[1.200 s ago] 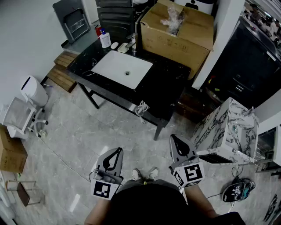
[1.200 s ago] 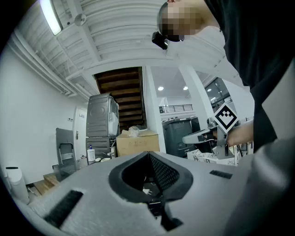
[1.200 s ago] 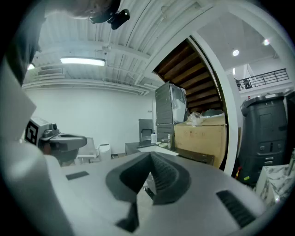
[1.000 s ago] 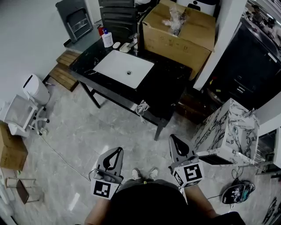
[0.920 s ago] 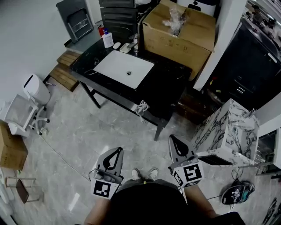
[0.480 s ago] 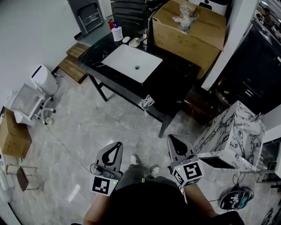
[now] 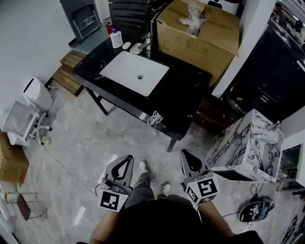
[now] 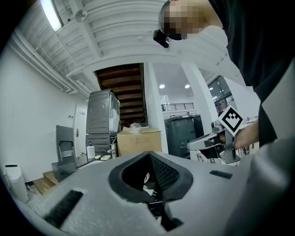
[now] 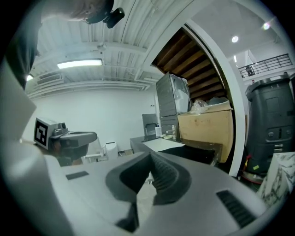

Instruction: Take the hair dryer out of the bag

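Head view is showing me both claws clenched on nothing: the left claw (image 7: 127, 159) and the right claw (image 7: 187, 154) are hanging low in front of the person's legs, over the floor. I am not making out the hair dryer itself. I am judging it to be sitting inside the crumpled clear bag (image 7: 193, 13) on top of the cardboard box (image 7: 200, 43) at the far end of the black desk (image 7: 190, 90) (its long axis is anyone's guess from here). That bag is lying ahead and slightly rightward, well apart from both claws, so the right claw is looking nearer.
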Motion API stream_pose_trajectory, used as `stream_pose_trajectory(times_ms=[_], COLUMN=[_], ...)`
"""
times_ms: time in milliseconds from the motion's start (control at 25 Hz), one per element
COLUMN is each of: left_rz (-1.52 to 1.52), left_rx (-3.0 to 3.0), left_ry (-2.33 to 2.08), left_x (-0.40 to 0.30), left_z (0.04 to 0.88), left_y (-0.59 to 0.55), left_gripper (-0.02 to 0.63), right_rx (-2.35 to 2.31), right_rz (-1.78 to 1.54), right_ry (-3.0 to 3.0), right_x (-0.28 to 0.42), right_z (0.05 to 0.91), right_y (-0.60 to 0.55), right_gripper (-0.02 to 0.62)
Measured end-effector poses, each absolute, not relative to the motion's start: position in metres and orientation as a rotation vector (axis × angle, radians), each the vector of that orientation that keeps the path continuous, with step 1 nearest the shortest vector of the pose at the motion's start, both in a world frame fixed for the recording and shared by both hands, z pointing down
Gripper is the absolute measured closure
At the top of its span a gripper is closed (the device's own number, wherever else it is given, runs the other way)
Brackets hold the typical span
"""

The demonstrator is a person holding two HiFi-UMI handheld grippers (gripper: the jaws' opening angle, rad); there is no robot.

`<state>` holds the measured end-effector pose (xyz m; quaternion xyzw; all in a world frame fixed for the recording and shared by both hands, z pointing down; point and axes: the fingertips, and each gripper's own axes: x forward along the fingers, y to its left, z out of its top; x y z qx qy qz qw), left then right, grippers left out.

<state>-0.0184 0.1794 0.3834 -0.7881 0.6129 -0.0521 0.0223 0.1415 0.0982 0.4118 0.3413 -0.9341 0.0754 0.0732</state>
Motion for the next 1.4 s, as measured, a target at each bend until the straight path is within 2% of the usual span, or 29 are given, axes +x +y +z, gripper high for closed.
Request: stream_pose_trajectory(times_ms=[680,920,1400], left_rz=[-0.094,-0.085,-0.060], left_rx=[-2.609,-2.684,-2.740], left_ry=[1.752,1.663,1.596], left_x=[-0.143,-0.153,-0.131], left_z=[0.394,0.402,0.406], left_y=[0.047,0.016,-0.008], left_gripper=[0.583,0.583,0.583], right_rx=[1.114,1.152,1.179], right_rz=[0.165,0.176,0.171], right_ry=[-2.695,-2.641,-2.622], right_x=[0.012,-0.003,0.004], right_z=[0.402,0.407,0.409], right_y=[-0.009,-0.015,-0.041], right_gripper=[0.581,0.581,0.581])
